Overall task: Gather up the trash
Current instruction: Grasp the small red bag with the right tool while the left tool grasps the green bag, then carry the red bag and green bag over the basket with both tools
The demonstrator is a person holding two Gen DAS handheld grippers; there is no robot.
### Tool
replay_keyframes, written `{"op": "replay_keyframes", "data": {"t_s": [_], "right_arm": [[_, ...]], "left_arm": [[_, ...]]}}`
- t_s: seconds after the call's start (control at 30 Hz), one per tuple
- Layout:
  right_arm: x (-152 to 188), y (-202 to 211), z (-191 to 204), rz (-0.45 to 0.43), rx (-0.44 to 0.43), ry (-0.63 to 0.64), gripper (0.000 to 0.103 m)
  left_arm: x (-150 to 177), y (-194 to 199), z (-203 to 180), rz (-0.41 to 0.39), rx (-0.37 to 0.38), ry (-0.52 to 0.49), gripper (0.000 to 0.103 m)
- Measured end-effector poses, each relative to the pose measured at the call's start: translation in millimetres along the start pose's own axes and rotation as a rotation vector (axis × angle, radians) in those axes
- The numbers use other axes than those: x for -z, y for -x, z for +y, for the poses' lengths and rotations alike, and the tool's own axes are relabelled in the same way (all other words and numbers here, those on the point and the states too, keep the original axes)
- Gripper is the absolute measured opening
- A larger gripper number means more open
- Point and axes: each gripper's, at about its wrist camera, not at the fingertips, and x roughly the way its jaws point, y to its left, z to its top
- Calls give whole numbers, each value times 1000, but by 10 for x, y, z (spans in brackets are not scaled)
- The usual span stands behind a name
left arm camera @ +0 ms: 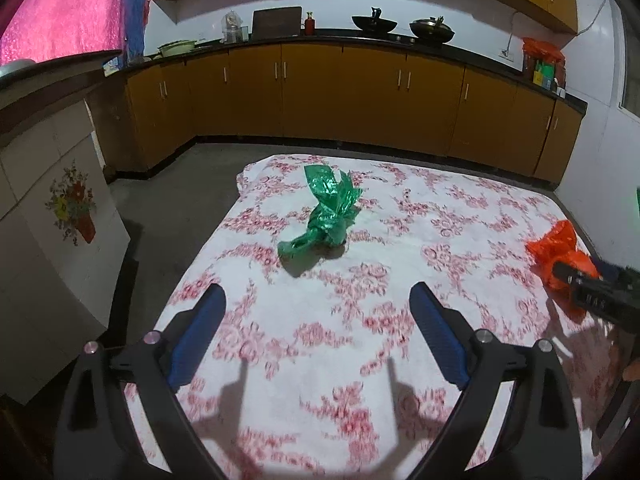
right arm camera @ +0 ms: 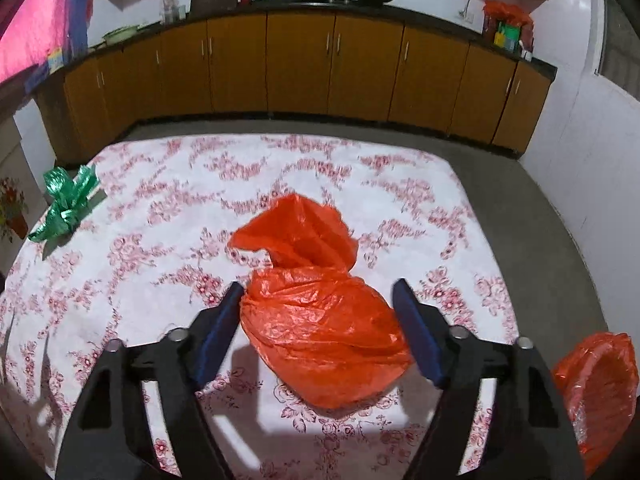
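1. Orange crumpled plastic bag [right arm camera: 320, 320] lies on the white cloth with red flower print [right arm camera: 160, 240], right between the blue pads of the right gripper [right arm camera: 318, 302]. Its bulging body sits in the jaws, and its twisted neck runs away from the tool toward the far cabinets.
2. The right gripper's jaws stand apart around the bag; the left pad looks to be at the plastic and the right pad stands just clear of it, though blur makes contact hard to judge. I read no firm grip yet.
3. Green shiny plastic bag [left arm camera: 324, 216] lies ahead of the left gripper [left arm camera: 318, 308], well apart from its fingertips, with its long axis running from near-left to far-right across that view.
4. The left gripper is wide open and empty, over bare cloth.
5. The right hand is plainly nearer its target, so closing on the orange bag looks like the next move.
6. An orange-lined basket [right arm camera: 600, 392] sits at the right edge of the right view, likely the drop point.
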Motion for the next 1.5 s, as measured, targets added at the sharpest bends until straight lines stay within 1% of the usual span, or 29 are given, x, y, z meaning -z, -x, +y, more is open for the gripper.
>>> {"op": "replay_keyframes", "data": {"t_s": [0.03, 0.1, 0.27, 0.37, 0.43, 0.5, 0.53, 0.6, 0.73, 0.87, 0.93, 0.97, 1.0, 1.1, 1.2, 1.37, 1.5], "right_arm": [[9, -17, 6, 3, -2, 2, 66], [25, -26, 8, 2, -2, 6, 59], [61, 42, -20, -10, -17, -4, 45], [105, 105, -105, -15, -29, -30, 41], [147, 158, -172, -16, -33, -54, 40], [208, 245, -252, -21, -37, -77, 40], [225, 275, -271, -26, -36, -77, 40], [268, 354, -309, -34, -33, -69, 40], [338, 435, -367, -27, -44, -77, 40], [360, 486, -389, -24, -61, -84, 40], [357, 503, -388, -23, -72, -94, 40], [360, 516, -390, -24, -78, -98, 40], [364, 528, -389, -24, -81, -100, 40], [386, 577, -392, -26, -86, -100, 40], [403, 635, -425, -30, -83, -105, 40], [432, 847, -521, -64, -70, -124, 40], [454, 1083, -617, -98, -58, -141, 40]], "left_arm": [[-22, -34, 0, 1, -2, 2, 91], [-85, -144, -2, 9, -5, 4, 91], [-261, -438, 0, 38, -10, 12, 91], [-364, -618, -2, 57, -22, 23, 91], [-420, -749, -1, 73, -27, 30, 91], [-461, -867, -9, 87, -31, 24, 85], [-486, -939, -16, 100, -29, 23, 84], [-526, -1055, -25, 114, -33, 22, 77], [-573, -1218, -64, 134, -20, 17, 71], [-588, -1352, -122, 182, -8, -10, 57], [-582, -1396, -127, 206, -6, -14, 47], [-579, -1407, -129, 211, -2, -13, 39], [-573, -1405, -122, 210, -4, -12, 33], [-550, -1348, -121, 209, -4, -12, 32], [-538, -1183, -126, 185, 3, -22, 31], [-556, -748, -197, 130, -7, -53, 31], [-549, -338, -317, 98, 24, -69, 31]]}}
